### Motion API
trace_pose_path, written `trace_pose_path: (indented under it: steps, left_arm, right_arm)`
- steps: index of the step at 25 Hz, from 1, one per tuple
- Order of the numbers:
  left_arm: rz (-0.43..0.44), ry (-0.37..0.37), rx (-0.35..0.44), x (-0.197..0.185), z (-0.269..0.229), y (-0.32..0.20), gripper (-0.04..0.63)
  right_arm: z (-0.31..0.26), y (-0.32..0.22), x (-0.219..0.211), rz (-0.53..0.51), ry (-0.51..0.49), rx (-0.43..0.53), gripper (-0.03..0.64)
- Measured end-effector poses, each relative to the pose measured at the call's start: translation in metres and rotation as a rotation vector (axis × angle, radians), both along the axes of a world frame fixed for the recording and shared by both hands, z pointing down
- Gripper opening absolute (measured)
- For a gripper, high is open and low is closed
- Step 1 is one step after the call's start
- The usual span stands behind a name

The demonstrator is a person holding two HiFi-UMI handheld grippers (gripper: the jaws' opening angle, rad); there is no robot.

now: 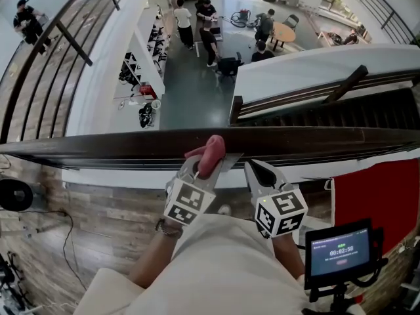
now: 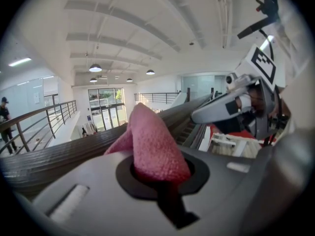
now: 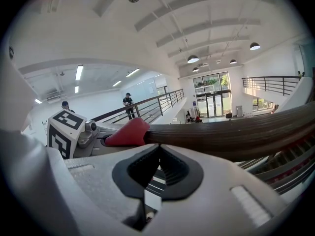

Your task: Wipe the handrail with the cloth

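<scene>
Between the clenched jaws of the left gripper (image 2: 160,173) sits a pink cloth (image 2: 152,141), pinched low so that a thick folded wad sticks out beyond the tips. That leaves soft fabric, not hard plastic, to meet the handrail (image 1: 98,143). From the head view the wad (image 1: 211,153) lies over the rail's top edge, apparently touching it, which suits a sideways wiping stroke. The left gripper (image 1: 200,169) comes at the rail from the person's side, angled up and across it.

Just beside it, the right gripper (image 1: 252,169) points at the rail with its jaws drawn together on nothing (image 3: 157,166). It seems only to be standing by.

The cloth looks plush and nubbly, like microfibre, dry and bunched into a rounded peak. The rail (image 3: 236,134) is dark, grooved wood running level across the balcony edge, with the hall floor far below.
</scene>
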State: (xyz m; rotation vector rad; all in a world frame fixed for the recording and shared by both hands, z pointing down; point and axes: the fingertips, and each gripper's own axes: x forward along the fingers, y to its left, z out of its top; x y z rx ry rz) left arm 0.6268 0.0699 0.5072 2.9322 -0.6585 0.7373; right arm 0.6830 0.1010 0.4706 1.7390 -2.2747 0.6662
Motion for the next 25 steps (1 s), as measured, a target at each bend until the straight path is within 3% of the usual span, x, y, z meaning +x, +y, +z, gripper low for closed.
trace_pose_path:
  steps: [15,20,25]
  left_arm:
    - [-0.005,-0.034,-0.013,0.010,0.009,0.006,0.034]
    - [-0.063,-0.039,-0.018,-0.011,0.006,-0.004,0.034]
    - [-0.203,-0.068,-0.021,-0.041,0.013,-0.018,0.034]
  right_arm:
    - [-0.005,0.001,0.002,-0.004,-0.005,0.007,0.003]
    - [-0.008,0.002,-0.006,-0.022,-0.014,0.017,0.003]
    - [-0.007,0.009,0.002,-0.016,-0.031,0.024,0.003]
